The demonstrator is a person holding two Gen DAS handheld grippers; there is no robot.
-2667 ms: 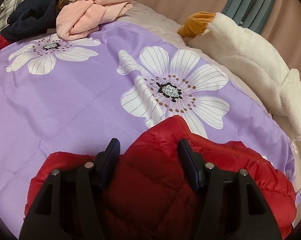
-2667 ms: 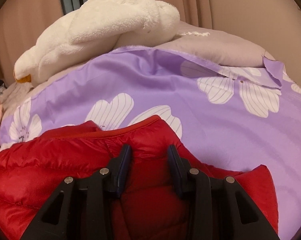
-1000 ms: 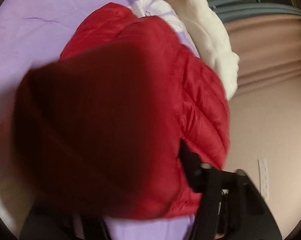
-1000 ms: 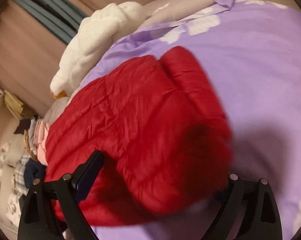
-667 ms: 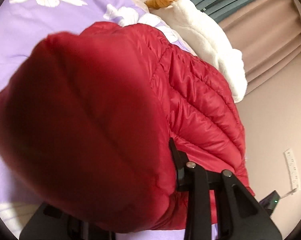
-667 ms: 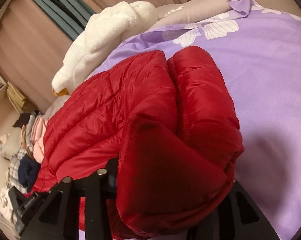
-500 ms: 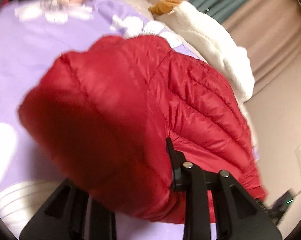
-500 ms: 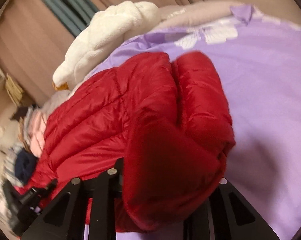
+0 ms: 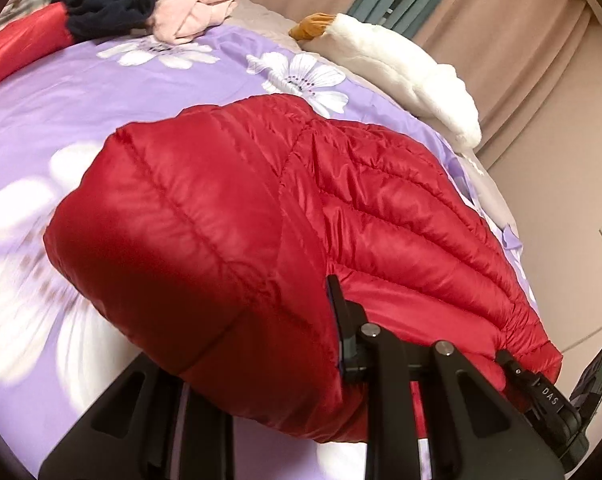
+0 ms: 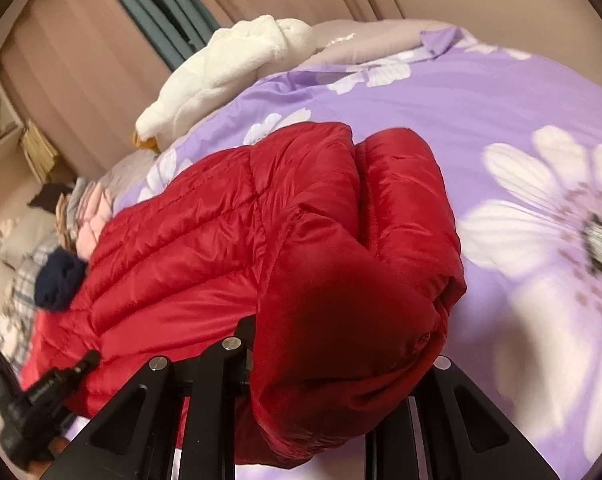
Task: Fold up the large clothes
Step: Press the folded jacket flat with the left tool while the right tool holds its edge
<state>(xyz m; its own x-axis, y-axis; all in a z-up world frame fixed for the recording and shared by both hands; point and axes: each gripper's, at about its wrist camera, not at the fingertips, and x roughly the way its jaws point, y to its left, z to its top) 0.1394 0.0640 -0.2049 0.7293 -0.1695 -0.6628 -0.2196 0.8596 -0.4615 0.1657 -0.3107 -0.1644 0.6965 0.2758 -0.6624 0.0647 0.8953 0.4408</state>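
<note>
Between your two grippers, left (image 9: 261, 344) and right (image 10: 341, 364), each clamped on it, the puffy red quilted jacket (image 9: 341, 208) stretches toward twelve o'clock.

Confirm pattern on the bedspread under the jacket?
Purple bedspread with large white flowers; clearest in the right wrist view, beside the red jacket.

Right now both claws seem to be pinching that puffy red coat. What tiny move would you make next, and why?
Probably carry the lifted edge forward over the rest of the red jacket. The left gripper and right gripper each clamp a bulging fold of it, while its far part lies on the purple floral bedspread, so the fold looks half done.
</note>
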